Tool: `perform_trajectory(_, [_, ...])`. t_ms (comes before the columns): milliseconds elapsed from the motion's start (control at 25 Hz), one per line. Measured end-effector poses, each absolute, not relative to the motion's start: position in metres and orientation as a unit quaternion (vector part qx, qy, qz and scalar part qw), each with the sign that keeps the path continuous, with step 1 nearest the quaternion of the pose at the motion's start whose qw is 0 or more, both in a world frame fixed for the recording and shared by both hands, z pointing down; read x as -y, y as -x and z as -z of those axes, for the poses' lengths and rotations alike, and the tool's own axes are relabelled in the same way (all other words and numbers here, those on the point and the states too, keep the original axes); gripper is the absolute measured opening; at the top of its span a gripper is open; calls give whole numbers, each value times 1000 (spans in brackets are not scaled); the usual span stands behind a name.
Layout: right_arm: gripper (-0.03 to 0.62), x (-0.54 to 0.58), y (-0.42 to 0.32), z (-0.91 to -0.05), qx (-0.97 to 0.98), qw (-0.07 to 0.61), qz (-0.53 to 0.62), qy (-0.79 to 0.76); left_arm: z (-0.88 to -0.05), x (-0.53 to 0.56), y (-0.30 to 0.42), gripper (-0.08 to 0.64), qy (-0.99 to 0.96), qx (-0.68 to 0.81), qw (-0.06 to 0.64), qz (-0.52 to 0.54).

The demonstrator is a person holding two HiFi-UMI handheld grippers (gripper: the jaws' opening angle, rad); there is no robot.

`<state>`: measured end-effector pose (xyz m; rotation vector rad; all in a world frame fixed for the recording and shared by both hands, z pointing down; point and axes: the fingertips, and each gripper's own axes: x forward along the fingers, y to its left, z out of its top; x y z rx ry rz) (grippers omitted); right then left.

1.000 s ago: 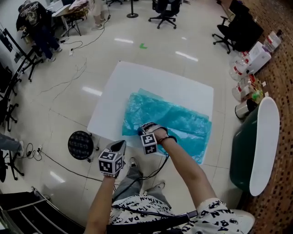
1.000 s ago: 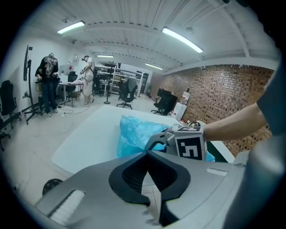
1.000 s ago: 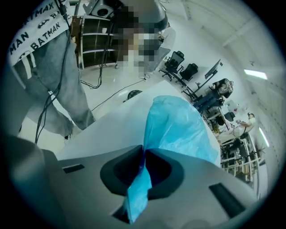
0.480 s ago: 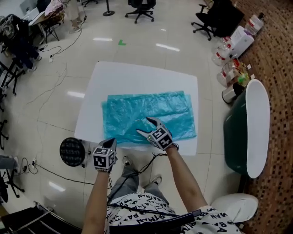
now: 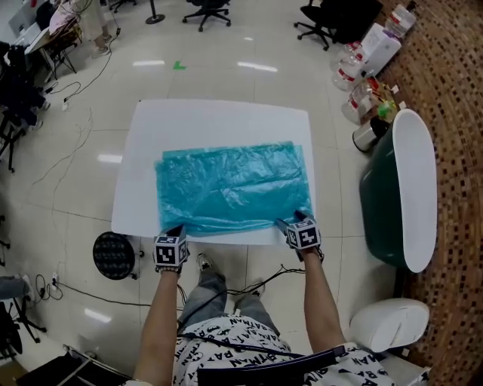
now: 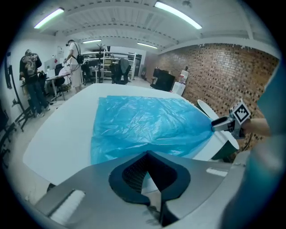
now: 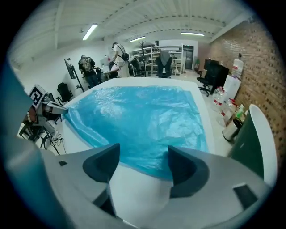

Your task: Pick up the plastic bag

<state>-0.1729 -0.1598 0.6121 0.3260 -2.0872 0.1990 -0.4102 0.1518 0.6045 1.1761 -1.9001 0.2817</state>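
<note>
A blue see-through plastic bag [image 5: 230, 185] lies spread flat on the white table [image 5: 219, 121]. My left gripper [image 5: 175, 229] sits at the bag's front left corner. In the left gripper view its jaws [image 6: 147, 154] meet at the tips, shut, and the bag [image 6: 143, 120] begins just beyond them. My right gripper [image 5: 291, 222] is at the bag's front right corner. In the right gripper view it [image 7: 143, 150] stands wide open; the bag's near edge [image 7: 147, 167] reaches in between the pads [image 7: 187, 167], which do not press on it.
A dark green tub with a white lid [image 5: 400, 196] stands close to the table's right side, with bottles [image 5: 362, 71] behind it. A black round object [image 5: 115, 255] and cables lie on the floor at the left. Office chairs [image 5: 207, 9] stand far back.
My right gripper has gone from shut at the bag's front middle to open at its right front corner. The bag now lies flat and square. My left gripper came up to the left corner.
</note>
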Motion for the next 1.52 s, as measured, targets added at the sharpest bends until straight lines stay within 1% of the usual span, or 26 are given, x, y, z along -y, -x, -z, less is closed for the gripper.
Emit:
perform_trajectory(80, [357,157,167,-608,864,478,-76,-142,-585,-149,410,0,-483,759,426,-92])
perform_trajectory(200, [357,156,169,-598,873,457,-75,-155,-565,-142,412,0,-500,761,403,-99])
perform_trajectory(360, [357,146,163,-610,859,476,-92,-165,-601,-135,414,0,-499,737,429,-155])
perform_trajectory(480, [357,138,149,-610,854,472,-124,-180,-616,-139,417,0,-490,731,437,-186])
perform_trajectory(720, [357,109,153,-607,861,440,-172,-186,-618,-152,444,0,-465,748,441,-173])
perform_trajectory(880, [357,106,160,-609,863,435,-170,-190,-618,-154,452,0,-461,751,444,-166])
perform_trajectory(960, [356,107,161,-600,870,419,-182,-184,-607,-153,450,0,-461,758,436,-150])
perform_trajectory(1160, [351,117,166,-540,903,335,-203,-173,-539,-149,442,0,-464,797,382,-67])
perform_trajectory(1200, [329,117,166,-526,911,317,-204,-167,-528,-148,435,0,-464,802,372,-56])
perform_trajectory(1240, [292,117,165,-511,919,297,-204,-161,-516,-146,427,0,-466,806,362,-47])
perform_trajectory(1320, [185,118,160,-481,932,260,-200,-153,-493,-137,405,0,-473,812,341,-31])
perform_trajectory(1360, [154,118,157,-467,939,242,-195,-149,-482,-132,393,0,-478,813,330,-24])
perform_trajectory(1400, [78,117,154,-454,944,227,-189,-145,-471,-127,380,0,-483,815,321,-19])
perform_trajectory(1520, [6,105,144,-428,956,207,-164,-128,-446,-117,339,0,-494,815,304,2])
